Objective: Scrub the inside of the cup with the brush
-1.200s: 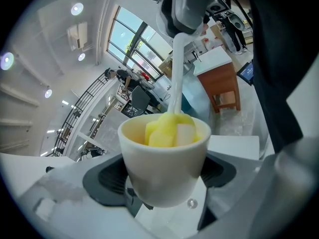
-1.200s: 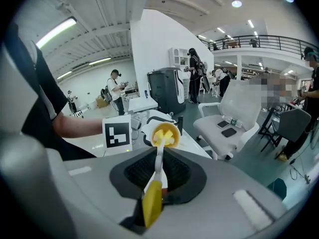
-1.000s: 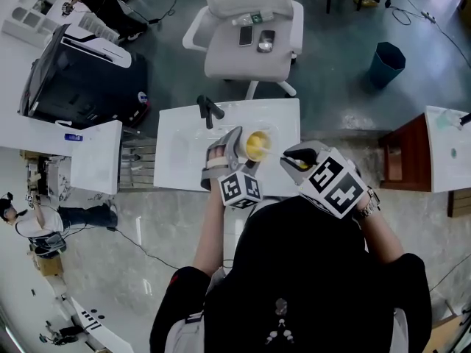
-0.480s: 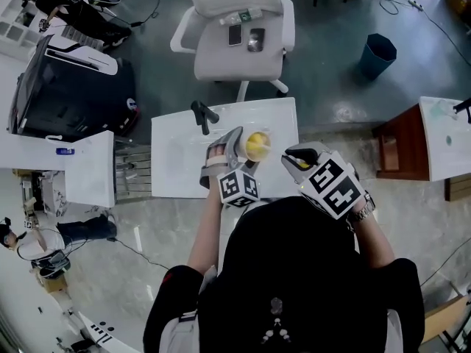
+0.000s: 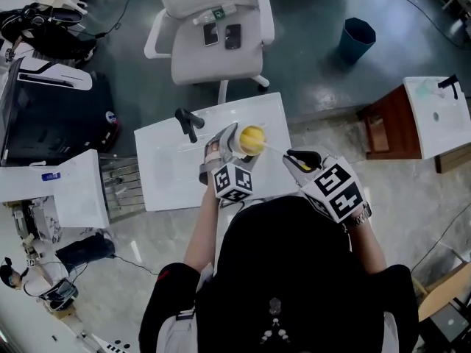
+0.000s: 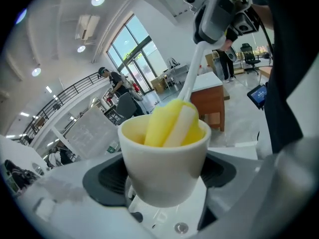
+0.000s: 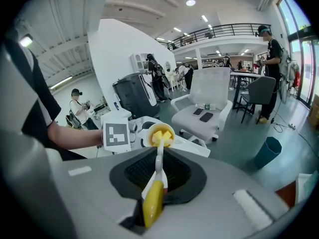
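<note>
From my head view, the white counter carries a black object at its far edge. Past the counter stands a white office chair with two phones on its seat. A blue bin sits off to the right, and a brown cabinet stands beside the counter's right end. My own head and shoulders hide the counter's near edge.

The left gripper has its jaws clamped on the cup, holding it over the counter's right half with the mouth tipped toward the right gripper. That gripper's jaws are closed on the yellow handle of the brush. The brush's white stem runs across to the cup.

The left gripper view shows what the head view flattens into a yellow disc. The cup's cream wall is seated between the jaws, and the yellow sponge head fills the mouth and pokes above the rim. The right gripper view looks along the stem straight into the cup's mouth and catches the left gripper's marker cube just beside it.
</note>
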Available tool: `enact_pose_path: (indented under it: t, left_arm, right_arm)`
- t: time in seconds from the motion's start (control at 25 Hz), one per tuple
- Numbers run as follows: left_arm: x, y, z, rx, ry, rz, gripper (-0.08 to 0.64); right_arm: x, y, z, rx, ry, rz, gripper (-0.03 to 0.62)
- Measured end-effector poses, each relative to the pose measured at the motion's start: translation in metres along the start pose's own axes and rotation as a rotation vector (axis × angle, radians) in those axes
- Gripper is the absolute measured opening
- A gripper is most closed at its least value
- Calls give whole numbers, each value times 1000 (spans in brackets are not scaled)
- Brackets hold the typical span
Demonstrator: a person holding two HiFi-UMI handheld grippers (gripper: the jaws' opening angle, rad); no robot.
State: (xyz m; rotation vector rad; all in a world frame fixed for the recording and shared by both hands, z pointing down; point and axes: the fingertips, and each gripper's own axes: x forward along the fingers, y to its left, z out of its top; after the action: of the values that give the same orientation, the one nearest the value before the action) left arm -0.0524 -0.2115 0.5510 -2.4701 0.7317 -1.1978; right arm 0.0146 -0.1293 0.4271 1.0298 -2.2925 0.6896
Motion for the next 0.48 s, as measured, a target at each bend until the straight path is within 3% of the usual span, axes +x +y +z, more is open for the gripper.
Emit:
enact_pose_path:
  t: [0.28, 0.48]
  left_arm:
    - [26, -9, -3, -95, -62, -80, 440]
    - [43, -12, -5, -241, -108, -132, 440]
  right_arm:
    - [-3, -5, -1, 79, -17, -73, 40]
    - [-7, -10, -1, 120, -53, -129, 40]
